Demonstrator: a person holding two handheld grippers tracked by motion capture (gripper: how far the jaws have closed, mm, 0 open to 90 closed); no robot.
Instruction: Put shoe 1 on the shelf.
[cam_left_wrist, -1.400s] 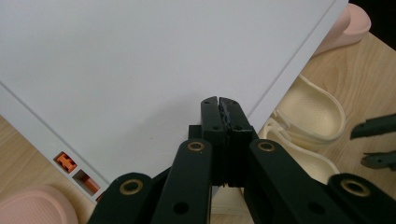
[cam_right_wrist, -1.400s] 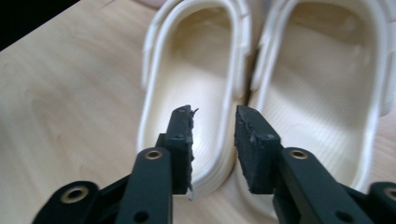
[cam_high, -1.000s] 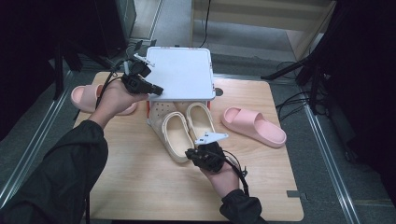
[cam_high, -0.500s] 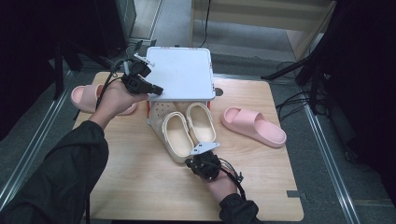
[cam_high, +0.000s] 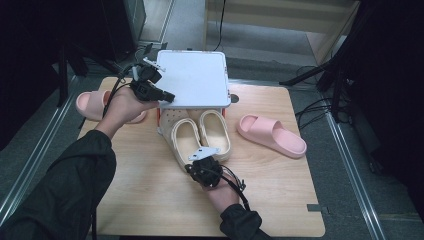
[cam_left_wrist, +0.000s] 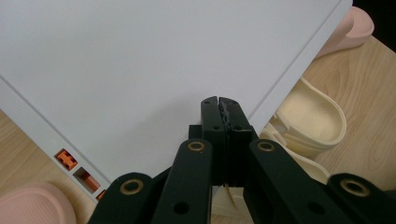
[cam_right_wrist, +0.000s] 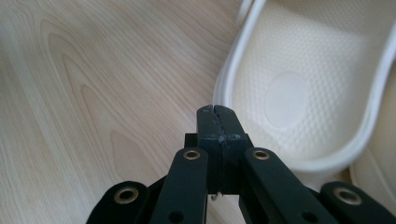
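Observation:
A pair of cream clogs (cam_high: 186, 137) (cam_high: 215, 129) lies mid-table, toes partly under a white lid (cam_high: 195, 77). My right gripper (cam_high: 194, 166) is shut and empty, its tips just beside the heel rim of the left clog (cam_right_wrist: 303, 84) in the right gripper view (cam_right_wrist: 217, 109). My left gripper (cam_high: 169, 97) is shut, tips resting at the lid's near-left edge. In the left gripper view (cam_left_wrist: 218, 100) the lid (cam_left_wrist: 140, 60) lies behind the closed jaws, and nothing can be seen between them. One pink slide (cam_high: 272, 132) lies to the right, another (cam_high: 92, 105) at the left table edge.
Below the lid stands a white box with holes in its wall (cam_high: 167, 117) and orange fittings (cam_left_wrist: 67, 159). The wooden table (cam_high: 150, 190) has bare room in front and at the right. Metal rails and cables run along both sides.
My right gripper has slid left and slightly nearer, from between the clogs' heels to the left clog's heel. The left gripper and the lid have stayed put.

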